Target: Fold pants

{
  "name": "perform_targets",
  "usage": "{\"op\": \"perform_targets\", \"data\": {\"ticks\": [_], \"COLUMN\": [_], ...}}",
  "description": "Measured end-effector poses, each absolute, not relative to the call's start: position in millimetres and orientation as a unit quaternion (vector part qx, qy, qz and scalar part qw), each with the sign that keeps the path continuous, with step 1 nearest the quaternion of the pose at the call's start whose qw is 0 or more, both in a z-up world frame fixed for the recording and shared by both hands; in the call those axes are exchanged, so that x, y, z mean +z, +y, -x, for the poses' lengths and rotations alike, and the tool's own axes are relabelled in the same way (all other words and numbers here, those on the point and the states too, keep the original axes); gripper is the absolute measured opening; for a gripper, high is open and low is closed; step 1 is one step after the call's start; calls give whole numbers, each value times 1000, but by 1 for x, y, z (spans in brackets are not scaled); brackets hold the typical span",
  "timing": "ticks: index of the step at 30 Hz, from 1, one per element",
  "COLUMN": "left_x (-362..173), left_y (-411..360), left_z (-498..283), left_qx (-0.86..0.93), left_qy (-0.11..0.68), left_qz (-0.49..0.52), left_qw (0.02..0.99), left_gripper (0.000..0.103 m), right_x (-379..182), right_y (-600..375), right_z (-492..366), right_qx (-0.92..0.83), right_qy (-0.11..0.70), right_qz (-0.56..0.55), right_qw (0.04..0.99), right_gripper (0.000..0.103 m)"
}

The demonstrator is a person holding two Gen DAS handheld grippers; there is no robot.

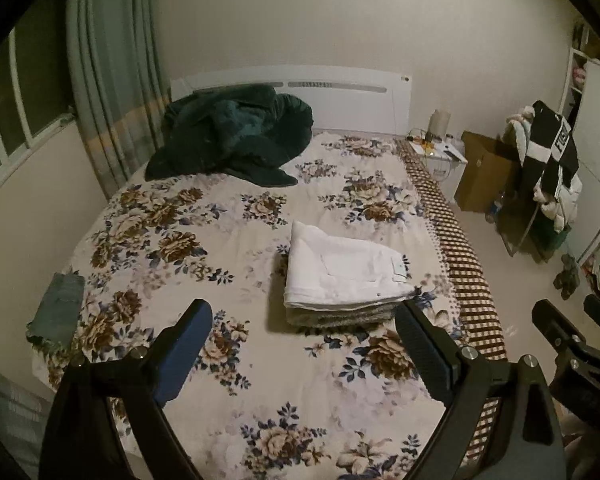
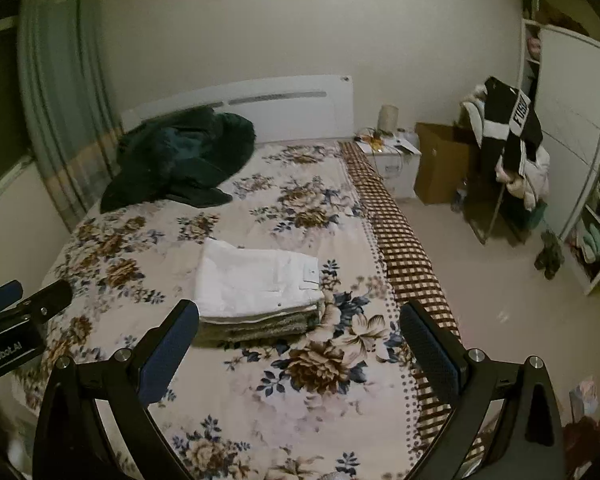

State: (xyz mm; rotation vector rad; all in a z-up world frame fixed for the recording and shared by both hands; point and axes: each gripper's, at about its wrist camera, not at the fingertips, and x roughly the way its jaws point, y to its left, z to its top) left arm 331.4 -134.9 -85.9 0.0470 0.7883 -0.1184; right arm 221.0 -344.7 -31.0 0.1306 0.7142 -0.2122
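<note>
White pants [image 1: 344, 270] lie folded on top of a small stack of folded clothes on the floral bed [image 1: 204, 240]; they also show in the right wrist view [image 2: 256, 280]. My left gripper [image 1: 304, 320] is open and empty, held above the bed just in front of the stack. My right gripper [image 2: 298, 320] is open and empty, also short of the stack, to the right of the left one. The right gripper's fingers [image 1: 556, 328] show at the right edge of the left wrist view. The left gripper's fingers [image 2: 40, 300] show at the left edge of the right wrist view.
A dark green blanket [image 1: 236, 136] is heaped near the headboard. A folded denim piece [image 1: 60, 308] lies at the bed's left edge. A nightstand [image 1: 440, 152], cardboard box [image 1: 484, 172] and clothes-laden chair [image 1: 548, 176] stand right of the bed. Shelves [image 2: 588, 220] line the right wall.
</note>
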Motion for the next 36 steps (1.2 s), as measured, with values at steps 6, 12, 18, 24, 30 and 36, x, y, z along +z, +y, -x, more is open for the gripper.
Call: {"op": "perform_targets", "data": {"ticks": [6,12,18,24,30,36], "left_x": [-62,-45,-36,-31,-30,-26], "left_y": [-134,-132,-124,-119,-117,-113], "left_z": [-285,-258,-244,-230,-224,-219], "left_qx": [-50,-56,-56,-58,-52,-50], "left_qy": [372,368,358,352,349,347], "left_qz": [-15,-17,-16,-19,-21,-24], "left_qw": [927,928,932,934,936,936], "left_gripper": [94,94,103,103,103,103], "right_x": [12,42,60,70,77,82], "right_y": [-337,-331,-323,-319,-313,-308], "right_z": [-159,-120,-101,-92,-86,-81], "right_qx": [-86,-83,-87,-87,-90,-90], "right_qy": [329,323,319,314,310,311], "right_qz": [-53,-54,-50,-53,-54,-54], "right_qw": [939,941,943,944,945,945], "right_gripper": [102,102,103,103,103,103]}}
